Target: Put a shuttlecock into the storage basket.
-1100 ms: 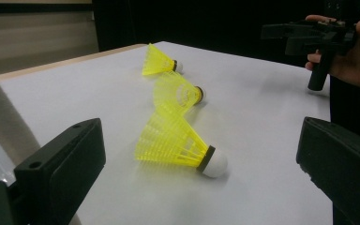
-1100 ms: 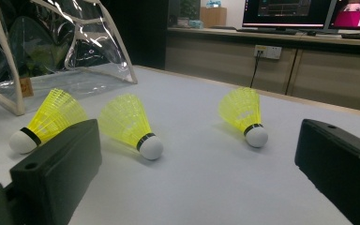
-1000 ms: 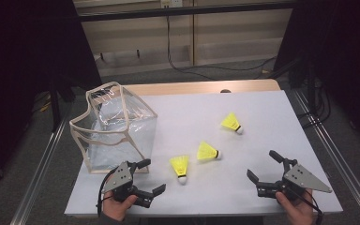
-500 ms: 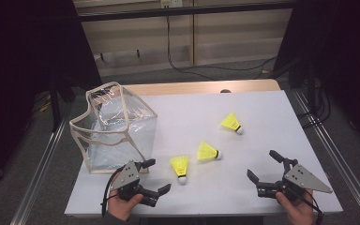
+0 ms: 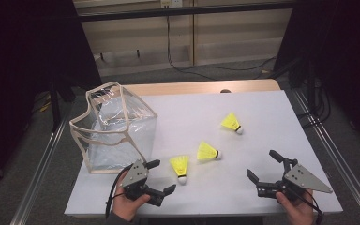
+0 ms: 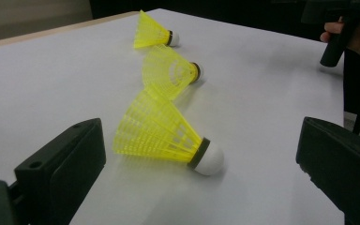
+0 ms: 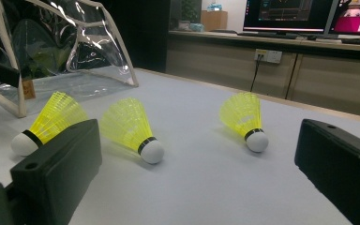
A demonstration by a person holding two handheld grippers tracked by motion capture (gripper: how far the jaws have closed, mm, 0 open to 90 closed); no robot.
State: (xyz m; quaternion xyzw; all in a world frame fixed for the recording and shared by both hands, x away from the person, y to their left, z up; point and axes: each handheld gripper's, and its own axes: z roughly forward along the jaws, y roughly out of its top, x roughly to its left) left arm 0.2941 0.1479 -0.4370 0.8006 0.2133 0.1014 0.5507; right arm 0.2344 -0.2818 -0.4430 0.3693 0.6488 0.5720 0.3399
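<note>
Shuttlecock (image 6: 166,136), feather-light with a crushable yellow skirt, is lying near the worktop's (image 5: 262,117) front edge, being framed by the wide-open left tool (image 5: 161,177); its firm cork tip is judged safest for gripping.

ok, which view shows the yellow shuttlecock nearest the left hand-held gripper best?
Left gripper view: the yellow plastic shuttlecock lies close between its open jaws. High view shows it small; right gripper view partly hides it behind a jaw.

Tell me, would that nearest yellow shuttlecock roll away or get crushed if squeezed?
The nearest shuttlecock lies on its side, so a nudge would probably swing it in an arc around its rounded white cap. Its open-mesh skirt looks thin and light, likely flexing under the left hand-held gripper.
</note>
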